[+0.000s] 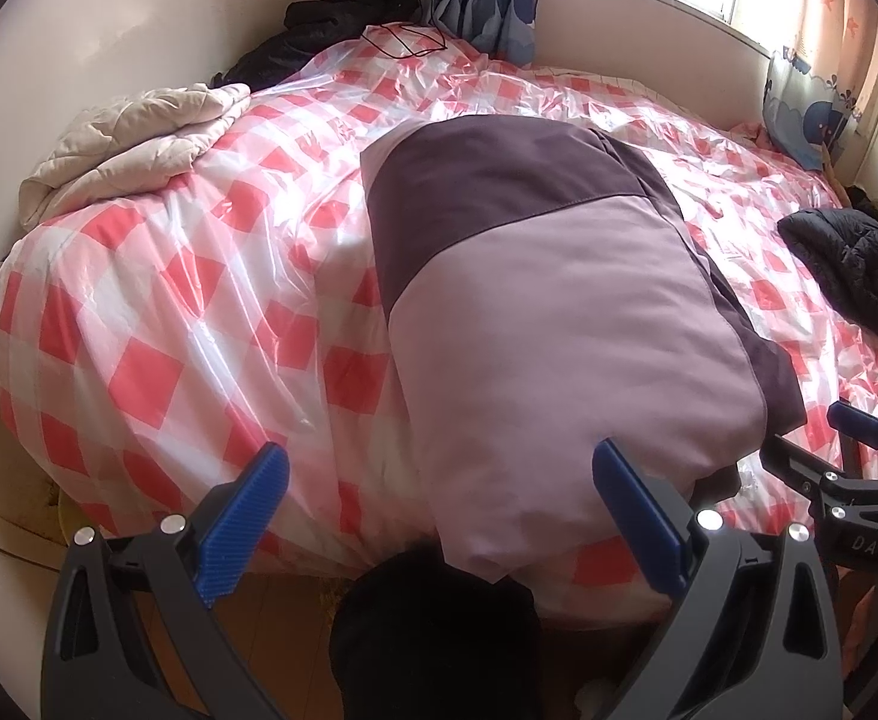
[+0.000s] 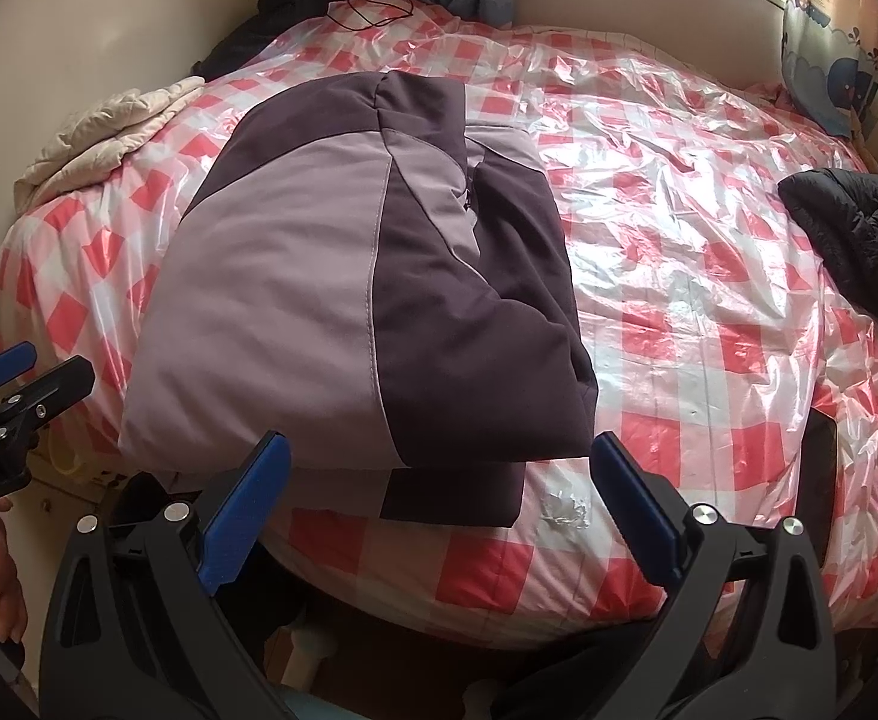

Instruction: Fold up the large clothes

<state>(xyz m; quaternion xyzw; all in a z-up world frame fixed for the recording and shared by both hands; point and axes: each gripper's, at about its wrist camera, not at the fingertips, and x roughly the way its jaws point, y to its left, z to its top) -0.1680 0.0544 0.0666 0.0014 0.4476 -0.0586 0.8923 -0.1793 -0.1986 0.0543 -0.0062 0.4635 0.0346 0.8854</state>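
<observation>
A two-tone purple jacket (image 1: 559, 300) lies folded into a compact rectangle on the bed near its front edge; it also shows in the right wrist view (image 2: 331, 300). My left gripper (image 1: 439, 480) is open and empty, hovering just in front of the jacket's near left end. My right gripper (image 2: 439, 474) is open and empty, hovering at the jacket's near right corner. The right gripper shows at the right edge of the left wrist view (image 1: 859, 468). The left gripper shows at the left edge of the right wrist view (image 2: 13, 402).
The bed (image 2: 679, 300) is covered with red-and-white checked plastic. A cream quilt (image 1: 133, 144) lies at its far left, a black puffer jacket (image 2: 859, 240) at the right, dark clothes and a cable (image 1: 349, 12) at the back. A dark phone (image 2: 820, 480) lies near the front right.
</observation>
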